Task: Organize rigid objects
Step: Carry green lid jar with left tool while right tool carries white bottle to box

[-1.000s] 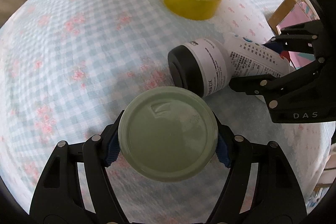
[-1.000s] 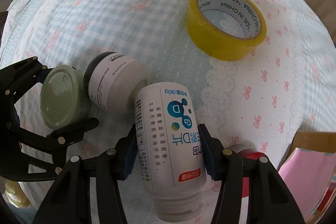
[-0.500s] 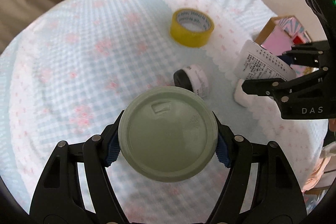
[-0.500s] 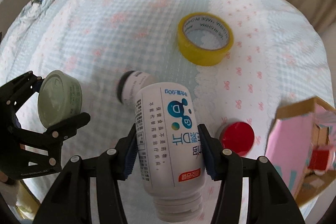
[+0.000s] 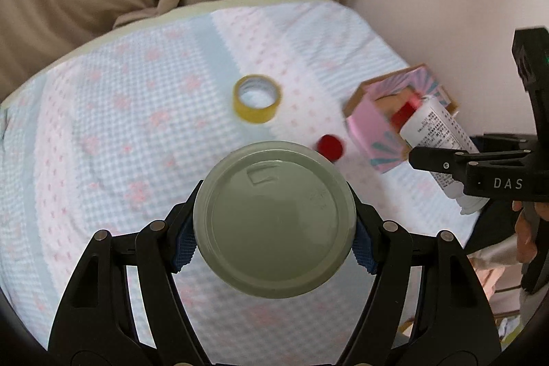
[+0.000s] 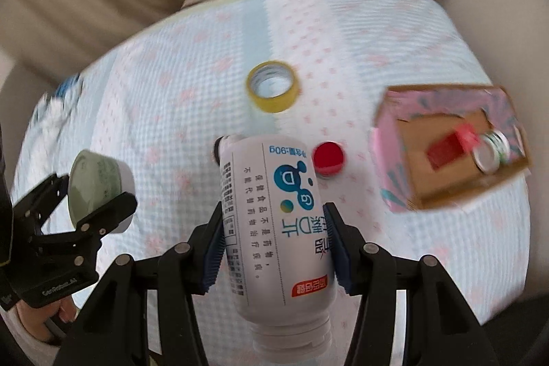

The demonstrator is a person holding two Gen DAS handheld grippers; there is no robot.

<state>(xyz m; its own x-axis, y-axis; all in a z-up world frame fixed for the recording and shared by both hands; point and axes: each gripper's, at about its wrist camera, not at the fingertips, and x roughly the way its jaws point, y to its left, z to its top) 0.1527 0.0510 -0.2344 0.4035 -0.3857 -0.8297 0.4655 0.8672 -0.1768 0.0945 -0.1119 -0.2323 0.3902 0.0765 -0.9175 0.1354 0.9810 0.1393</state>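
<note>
Checked bedcover (image 5: 103, 126) below; both tongs (image 5: 274, 228) (image 6: 274, 242) grip containers aloft.

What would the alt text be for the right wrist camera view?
The right tool grips a white bottle above a patterned bedspread. Beyond lie yellow tape, a red cap and a pink box; the left tool holds a green-lidded jar.
</note>
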